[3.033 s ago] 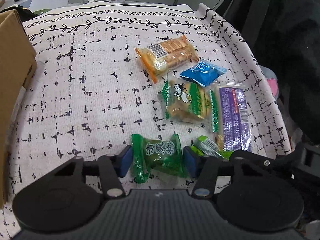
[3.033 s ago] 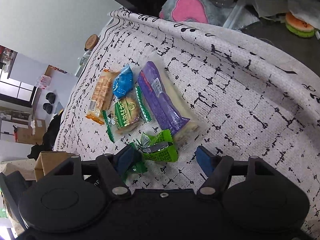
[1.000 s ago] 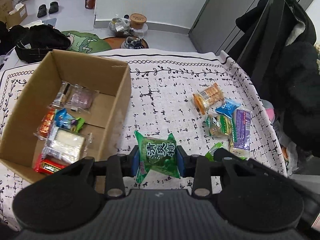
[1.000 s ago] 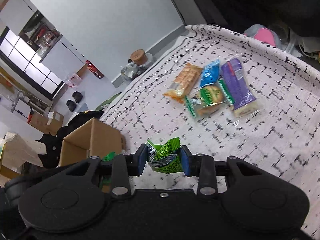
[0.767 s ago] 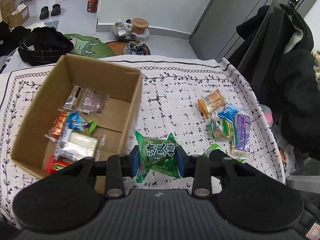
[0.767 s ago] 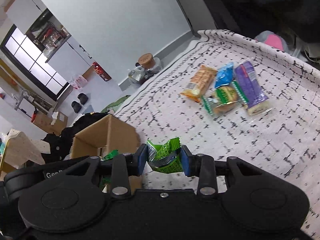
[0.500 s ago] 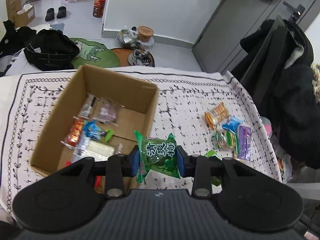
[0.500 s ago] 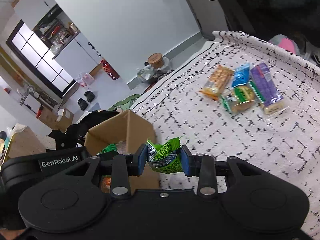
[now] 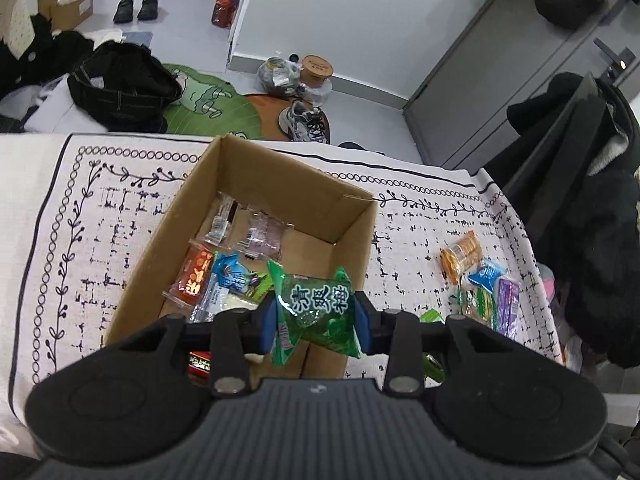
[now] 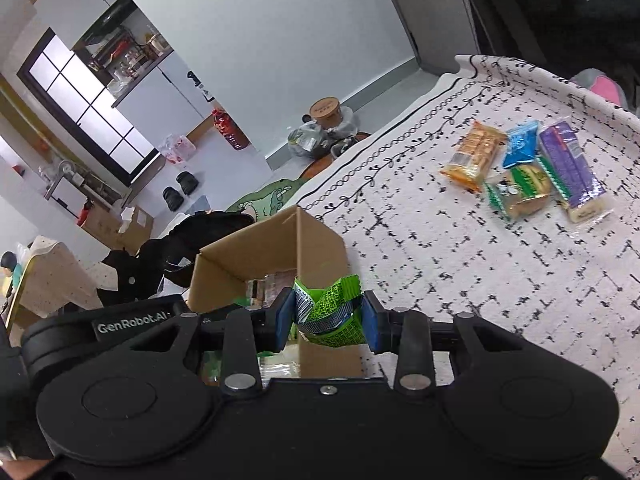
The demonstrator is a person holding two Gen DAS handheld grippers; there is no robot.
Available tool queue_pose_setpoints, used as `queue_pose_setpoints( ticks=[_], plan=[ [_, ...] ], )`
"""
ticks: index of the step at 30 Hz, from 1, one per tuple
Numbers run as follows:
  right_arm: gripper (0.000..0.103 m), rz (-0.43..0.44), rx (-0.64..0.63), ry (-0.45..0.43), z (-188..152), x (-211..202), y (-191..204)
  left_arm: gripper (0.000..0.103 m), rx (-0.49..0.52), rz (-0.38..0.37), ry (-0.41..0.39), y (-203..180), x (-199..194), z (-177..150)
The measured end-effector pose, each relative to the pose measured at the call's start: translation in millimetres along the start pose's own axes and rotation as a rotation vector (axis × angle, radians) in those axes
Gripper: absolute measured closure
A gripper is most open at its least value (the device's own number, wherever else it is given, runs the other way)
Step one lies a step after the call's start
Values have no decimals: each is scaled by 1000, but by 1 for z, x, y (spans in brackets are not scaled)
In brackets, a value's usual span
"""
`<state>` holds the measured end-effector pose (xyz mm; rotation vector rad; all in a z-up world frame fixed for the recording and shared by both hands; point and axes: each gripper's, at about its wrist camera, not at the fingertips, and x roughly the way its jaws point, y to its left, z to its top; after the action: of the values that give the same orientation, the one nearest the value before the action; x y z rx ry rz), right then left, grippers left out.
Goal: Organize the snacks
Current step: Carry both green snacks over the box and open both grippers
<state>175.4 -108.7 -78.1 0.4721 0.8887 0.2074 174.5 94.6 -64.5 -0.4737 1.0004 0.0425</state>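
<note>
Crumpled green packet (image 10: 329,313) between the right gripper (image 10: 326,319) fingers (image 10: 285,317), seemingly above the cardboard box (image 10: 316,256) corner.

Grey floor (image 9: 360,108), white walls (image 9: 340,12)

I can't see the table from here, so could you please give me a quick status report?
Both hand-held grippers loaded: left on dark green packet, right on light green packet. Over the cardboard box. Nothing in the way.

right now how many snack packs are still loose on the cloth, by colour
orange: 1, orange pack
blue: 1, blue pack
green and clear: 1, green-edged pack
purple: 1, purple pack
total: 4, not counting the two green packs in the hand-held grippers
</note>
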Motion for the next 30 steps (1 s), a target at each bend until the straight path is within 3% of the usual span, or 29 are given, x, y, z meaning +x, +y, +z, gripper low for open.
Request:
queue_pose_setpoints(
  ticks=[6,17,25,30],
  plan=[
    [68,9,-5,13,2,8,10,56,-44,-13,13,14,3,4],
    [67,43,-9,12,17,22,33,46,-82,58,-16,37,-5,15],
    [48,95,42,20,31,24,34,37,-93,87,-35,45,-12,21],
    [47,58,39,32,28,18,21,28,-76,104,-44,41,-13,19]
  ],
)
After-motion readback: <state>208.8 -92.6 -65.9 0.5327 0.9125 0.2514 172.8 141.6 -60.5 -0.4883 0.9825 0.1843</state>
